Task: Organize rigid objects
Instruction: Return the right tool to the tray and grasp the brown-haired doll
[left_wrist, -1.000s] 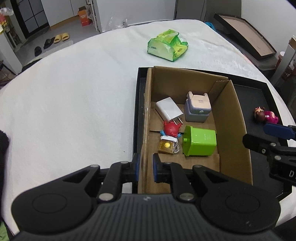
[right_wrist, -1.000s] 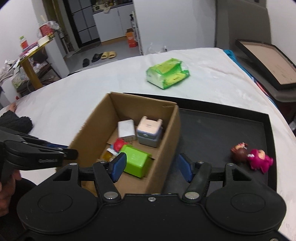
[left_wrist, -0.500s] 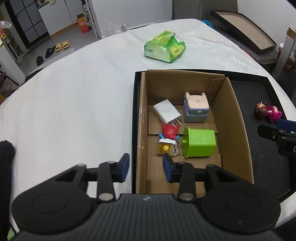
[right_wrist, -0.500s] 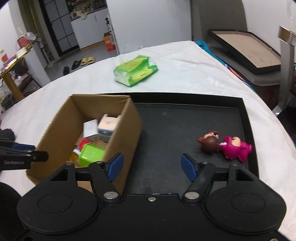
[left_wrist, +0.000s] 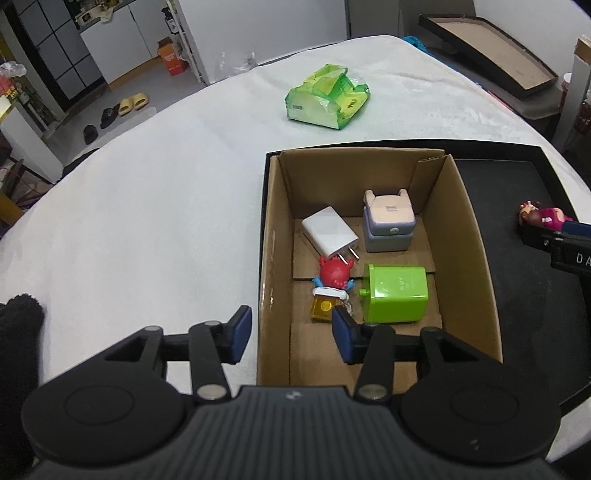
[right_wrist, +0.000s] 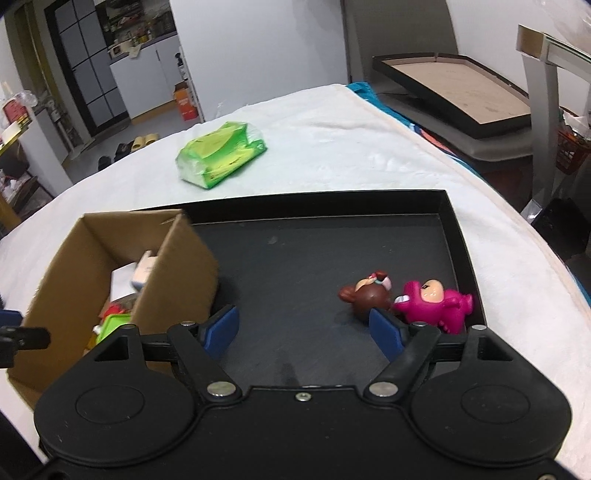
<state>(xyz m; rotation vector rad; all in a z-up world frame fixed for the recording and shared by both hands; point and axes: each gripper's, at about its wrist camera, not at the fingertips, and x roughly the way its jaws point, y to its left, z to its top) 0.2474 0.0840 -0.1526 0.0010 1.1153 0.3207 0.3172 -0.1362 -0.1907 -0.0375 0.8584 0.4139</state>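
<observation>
The right gripper (right_wrist: 304, 332), whose jaws have just been opening with nothing between them, nears the brown figurine (right_wrist: 367, 297) and pink figurine (right_wrist: 434, 304) lying touching on the black tray (right_wrist: 448, 210). Next, it likely must centre on one toy. The left gripper (left_wrist: 291, 334) has also been parting, straddling the cardboard box (left_wrist: 467, 236) wall unclamped.

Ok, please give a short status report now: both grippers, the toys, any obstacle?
Left gripper and right gripper open, empty, jaws just widening. Two toy figures loose on black tray, outside cardboard box. Path clear.
</observation>
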